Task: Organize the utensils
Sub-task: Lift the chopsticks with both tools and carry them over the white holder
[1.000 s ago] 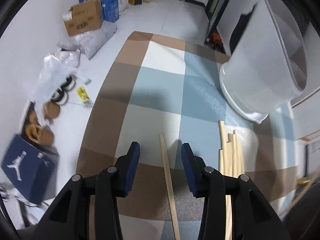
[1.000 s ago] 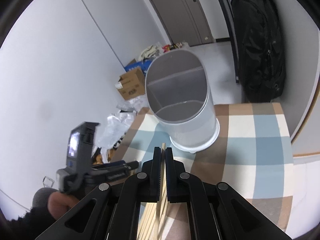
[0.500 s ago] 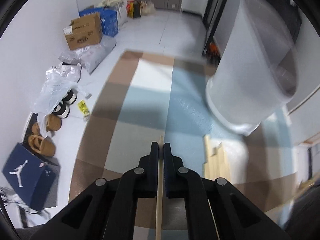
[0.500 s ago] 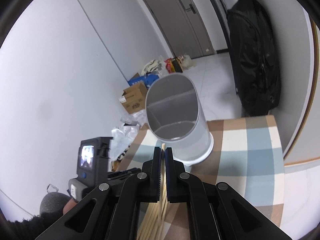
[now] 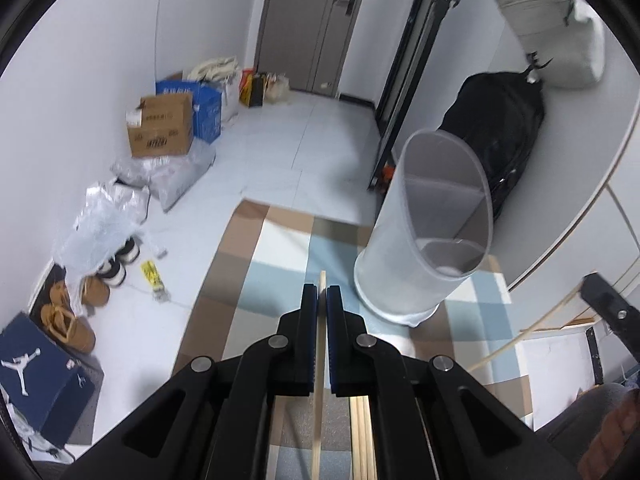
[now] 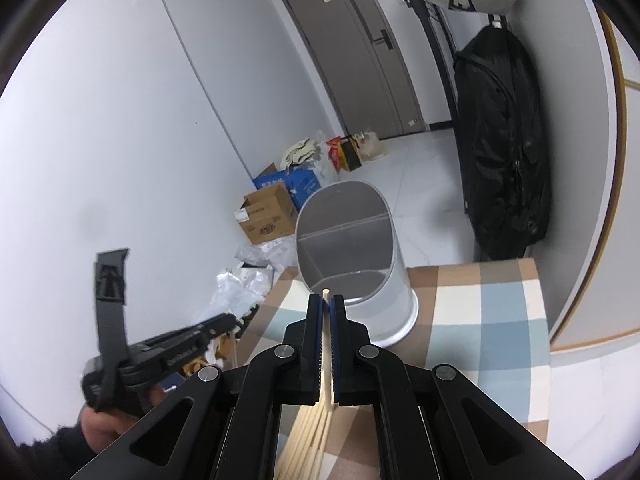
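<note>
My left gripper (image 5: 321,293) is shut on a wooden chopstick (image 5: 319,360), held up above the checked cloth (image 5: 272,256). My right gripper (image 6: 327,301) is shut on another wooden chopstick (image 6: 327,344), its tip pointing at the holder. The white divided utensil holder (image 5: 432,236) stands on the cloth ahead and right of my left gripper; it also shows in the right wrist view (image 6: 352,256) just beyond the tip. Several loose chopsticks (image 5: 362,436) lie on the cloth below my left gripper, and they also show under the right gripper (image 6: 308,436).
A black backpack (image 6: 500,152) hangs behind the holder. On the floor at left are a cardboard box (image 5: 160,130), plastic bags (image 5: 108,216), shoes (image 5: 68,320) and a blue shoebox (image 5: 36,376). The table edge is at the right.
My left gripper closed on a chopstick lying on the cloth and lifted it, tilting up toward the holder. My right gripper rose with its chopstick.
</note>
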